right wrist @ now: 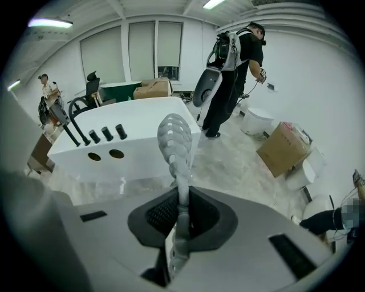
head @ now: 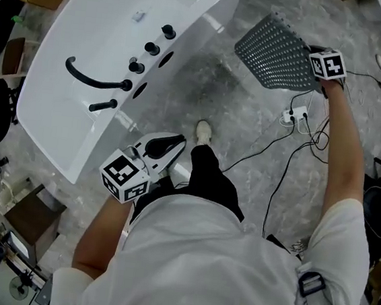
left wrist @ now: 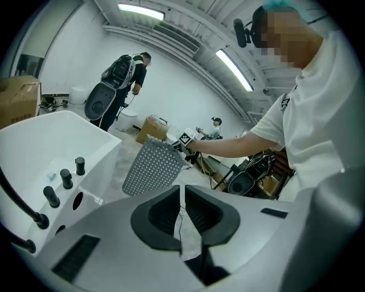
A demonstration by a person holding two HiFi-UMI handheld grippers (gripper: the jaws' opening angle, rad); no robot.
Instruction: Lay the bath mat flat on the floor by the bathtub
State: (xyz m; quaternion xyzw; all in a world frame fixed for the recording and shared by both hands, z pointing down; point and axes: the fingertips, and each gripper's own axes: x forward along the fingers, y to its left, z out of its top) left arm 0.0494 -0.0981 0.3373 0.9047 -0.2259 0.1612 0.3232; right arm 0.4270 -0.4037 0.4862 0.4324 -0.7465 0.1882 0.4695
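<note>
The grey perforated bath mat (head: pixel 275 52) hangs in the air over the marble floor, to the right of the white bathtub (head: pixel 87 43). My right gripper (head: pixel 313 58) is shut on the mat's right edge. In the right gripper view the mat (right wrist: pixel 175 142) stands edge-on between the jaws of the right gripper (right wrist: pixel 181 199), with the bathtub (right wrist: pixel 142 131) beyond it. My left gripper (head: pixel 180 142) is held low by the tub's near side, apart from the mat, shut with nothing in it. The left gripper view shows the left gripper (left wrist: pixel 182 193) facing the mat (left wrist: pixel 153 168) and the far right gripper (left wrist: pixel 185 140).
A black faucet (head: pixel 93 77) and knobs sit on the tub's rim. A power strip with cables (head: pixel 294 115) lies on the floor below the mat. My shoe (head: pixel 203 131) stands by the tub. A person with a backpack (right wrist: pixel 228 63) and a cardboard box (right wrist: pixel 283 149) are beyond the tub.
</note>
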